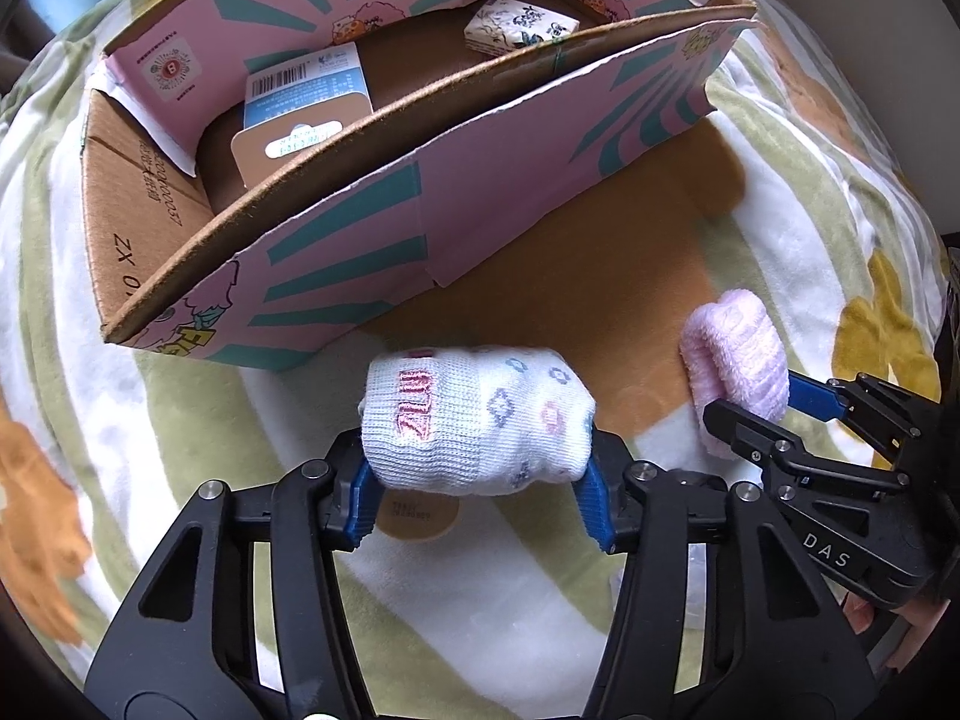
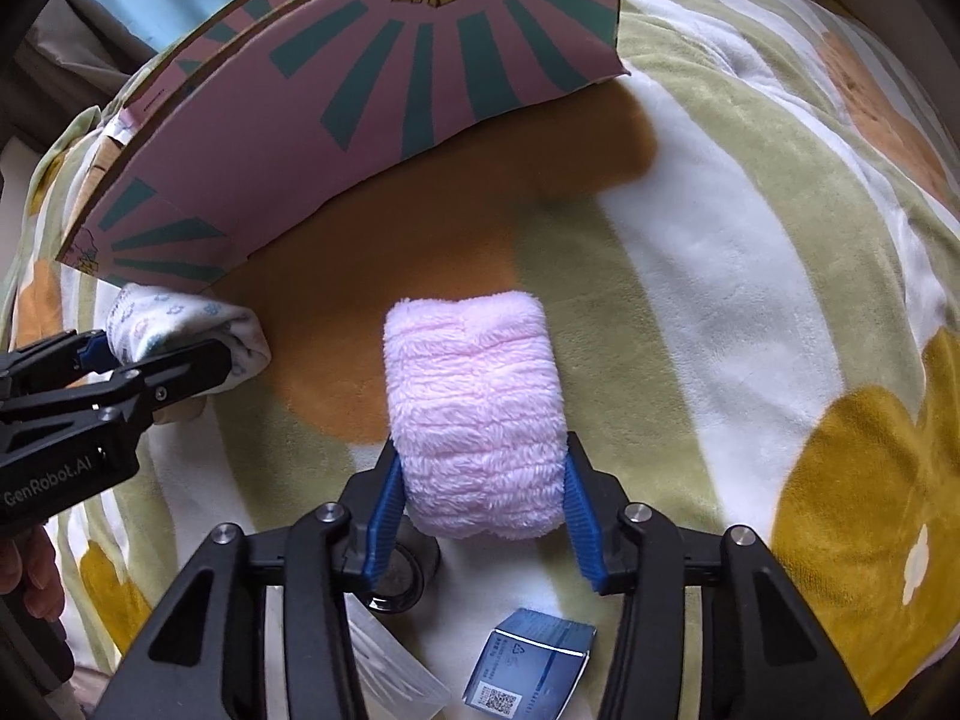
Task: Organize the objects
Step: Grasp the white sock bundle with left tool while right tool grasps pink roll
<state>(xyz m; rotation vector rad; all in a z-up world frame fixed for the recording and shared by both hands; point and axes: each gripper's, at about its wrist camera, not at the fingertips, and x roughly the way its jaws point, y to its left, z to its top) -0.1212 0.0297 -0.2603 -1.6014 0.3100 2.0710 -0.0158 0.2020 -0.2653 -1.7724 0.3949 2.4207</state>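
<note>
There are two claws, a left claw (image 1: 480, 474) and a right claw (image 2: 480, 498). There are two rolled socks, one white sock (image 1: 474, 426) and one pink sock (image 2: 474, 414). There is one big box (image 1: 384, 222). Inside it are two packs, a blue pack (image 1: 300, 102) and a flowery pack (image 1: 519, 24). One small blue carton (image 2: 531, 666) lies on the one blanket (image 2: 750, 240).
</note>
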